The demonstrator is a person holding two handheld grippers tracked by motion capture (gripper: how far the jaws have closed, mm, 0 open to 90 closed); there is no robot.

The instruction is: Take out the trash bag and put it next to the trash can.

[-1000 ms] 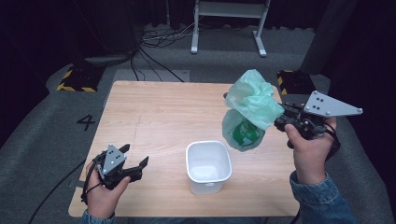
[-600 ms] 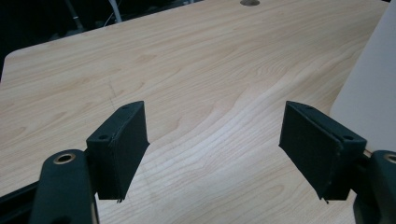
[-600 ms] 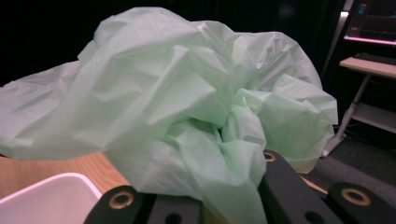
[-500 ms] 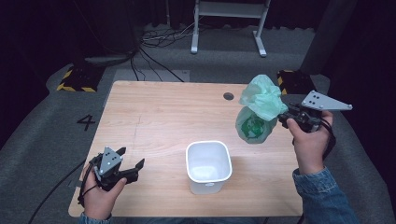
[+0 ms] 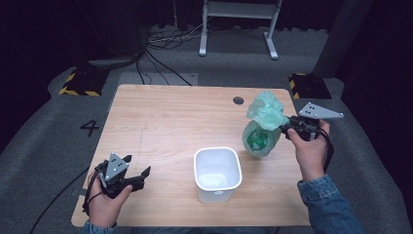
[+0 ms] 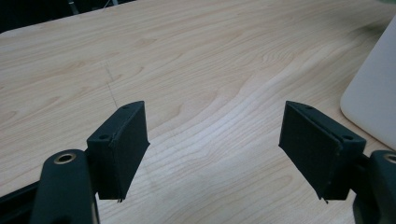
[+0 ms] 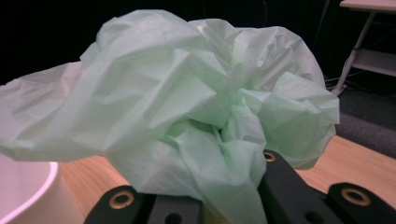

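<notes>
A pale green plastic bag (image 5: 263, 127) with something darker green inside hangs by its bunched neck from my right gripper (image 5: 287, 127), which is shut on it at the table's right side. The bag's bottom is at or just above the wood; I cannot tell which. In the right gripper view the crumpled bag (image 7: 196, 121) rises from between the jaws. A white bin (image 5: 217, 171), open at the top, stands near the front middle, left of the bag. My left gripper (image 5: 139, 175) rests at the front left, open, nothing between its fingers (image 6: 122, 144).
The wooden table (image 5: 175, 122) has a round cable hole (image 5: 238, 100) near its far right edge. The bin's white wall (image 6: 373, 102) stands just right of my left gripper. A white table frame (image 5: 238, 19) and cables lie on the floor beyond.
My right hand has lowered the green bag and carried it toward the table's right edge. The left gripper has stayed where it was.
</notes>
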